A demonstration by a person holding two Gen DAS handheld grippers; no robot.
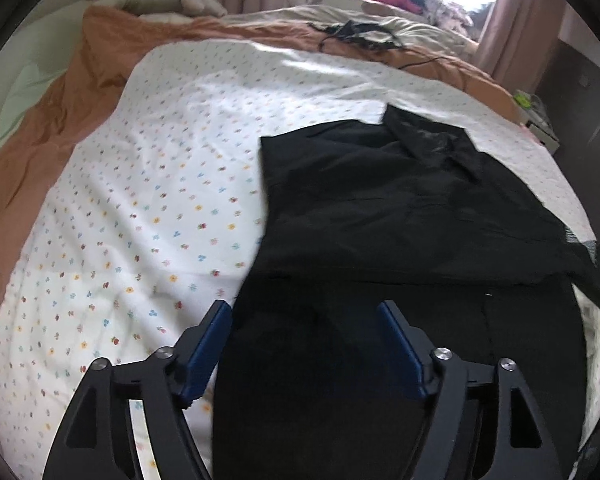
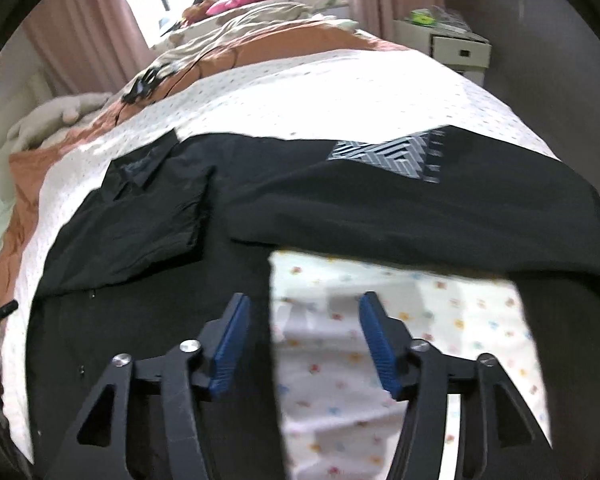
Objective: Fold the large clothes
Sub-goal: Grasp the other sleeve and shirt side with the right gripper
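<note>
Black shirt (image 1: 400,208) lies on the flowered bedsheet (image 1: 160,200), one side folded in. Left tongs (image 1: 306,344) and right tongs (image 2: 302,340) hover wide, empty. Next, probably, the spread sleeve (image 2: 420,208) needs gripping.

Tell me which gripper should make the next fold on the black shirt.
Probably right. The right gripper hangs open by the black shirt's unfolded sleeve, which lies spread across the floral sheet. The left gripper, also open, faces a side already folded in.
</note>
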